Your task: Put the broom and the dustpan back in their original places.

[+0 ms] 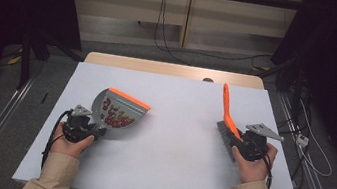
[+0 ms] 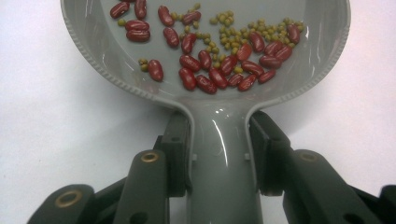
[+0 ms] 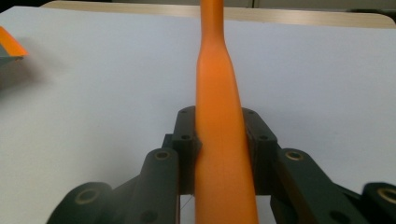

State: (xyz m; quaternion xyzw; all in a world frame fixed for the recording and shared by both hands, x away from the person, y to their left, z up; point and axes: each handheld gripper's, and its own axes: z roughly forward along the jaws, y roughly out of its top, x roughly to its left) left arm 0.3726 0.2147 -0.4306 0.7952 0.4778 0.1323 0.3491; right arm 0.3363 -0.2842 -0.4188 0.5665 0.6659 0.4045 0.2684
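A white surface point(image 1: 169, 140) lies on a wooden table in a dim room, with dark curtains at both sides and cables trailing along the far wall.

Nearest, a person's forearms in beige sleeves come in from the bottom edge, each hand holding a gripper. The left gripper point(image 1: 85, 123) has its fingers point(image 2: 180, 149) clamped on the neck of a grey dustpan point(image 1: 116, 109), one finger on each side of the handle. The pan sits on the left half of the surface, its orange lip pointing away and to the right. Inside it lie red beans point(image 2: 219, 70) mixed with small green beans point(image 2: 229, 28), gathered toward the handle end.

The right gripper point(image 1: 243, 142) is closed on an orange brush point(image 1: 227, 116), its fingers point(image 3: 187, 140) pressing the handle from both sides. The dark bristle head is beside the gripper and the handle points away, toward the far edge. Brush and pan are well apart.

The surface between them looks clean, so sweeping appears finished and the beans collected. The next move likely calls for carrying the pan level, so nothing rolls over the lip, and setting the brush down.
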